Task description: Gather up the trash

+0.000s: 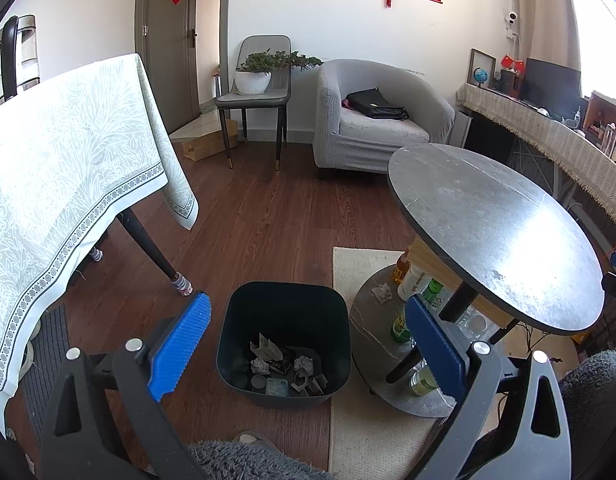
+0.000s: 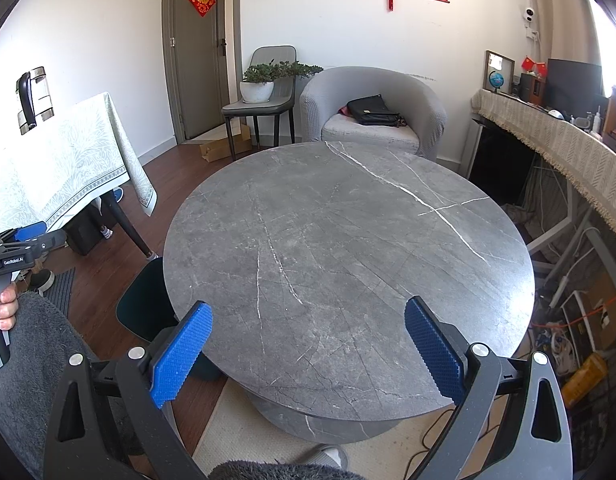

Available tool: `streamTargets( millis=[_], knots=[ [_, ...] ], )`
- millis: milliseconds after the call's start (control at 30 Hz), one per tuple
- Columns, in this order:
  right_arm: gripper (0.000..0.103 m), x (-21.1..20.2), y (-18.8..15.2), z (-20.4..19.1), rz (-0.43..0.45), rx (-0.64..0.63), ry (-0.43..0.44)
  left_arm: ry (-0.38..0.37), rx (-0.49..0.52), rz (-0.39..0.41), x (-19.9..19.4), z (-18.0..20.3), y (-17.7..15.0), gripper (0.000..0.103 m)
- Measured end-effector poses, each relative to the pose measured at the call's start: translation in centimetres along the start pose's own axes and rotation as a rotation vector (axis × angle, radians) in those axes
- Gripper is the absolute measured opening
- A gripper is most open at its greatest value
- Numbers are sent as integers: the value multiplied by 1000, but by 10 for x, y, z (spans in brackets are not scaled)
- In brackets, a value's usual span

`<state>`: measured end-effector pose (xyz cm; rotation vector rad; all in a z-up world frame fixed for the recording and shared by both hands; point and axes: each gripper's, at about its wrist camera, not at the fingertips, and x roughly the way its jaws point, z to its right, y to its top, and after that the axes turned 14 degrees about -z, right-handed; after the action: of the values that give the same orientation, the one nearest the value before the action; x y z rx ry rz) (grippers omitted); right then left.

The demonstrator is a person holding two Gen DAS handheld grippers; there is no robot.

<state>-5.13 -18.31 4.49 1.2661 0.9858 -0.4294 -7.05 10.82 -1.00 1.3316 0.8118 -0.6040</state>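
While left claw (image 1: 308,344) hangs spread over bin (image 1: 286,300), right claw (image 2: 308,350) spread over table (image 2: 348,240); handle label perhaps "GenRobot.AI".

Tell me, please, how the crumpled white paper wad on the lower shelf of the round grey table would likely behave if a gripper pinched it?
The crumpled white paper wad looks light and would probably squash between the pads. Its creased surface should grip, not slip. Bottles stand close by, so a push might knock them.
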Motion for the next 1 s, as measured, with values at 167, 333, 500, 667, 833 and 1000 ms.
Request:
streamTargets(
  millis=[167, 333, 500, 667, 833, 1000],
  knots=[
    [98, 0, 0, 0, -1, -1, 0, 0, 0, 0, 0, 0, 0, 99],
    [98, 1, -1, 0, -3, -1, -3, 0, 0, 0, 0, 0, 0, 99],
    [98, 1, -1, 0, -3, -2, -4, 0, 1, 0, 0, 0, 0, 99],
    [98, 0, -1, -1, -3, -2, -4, 2, 4, -1, 1, 0, 0, 99],
    [98, 0, -1, 0, -4, -2, -3, 2, 4, -1, 2, 1, -1, 99],
    [98, 0, -1, 0, -4, -3, -4, 2, 4, -2, 2, 1, 0, 99]
  ],
)
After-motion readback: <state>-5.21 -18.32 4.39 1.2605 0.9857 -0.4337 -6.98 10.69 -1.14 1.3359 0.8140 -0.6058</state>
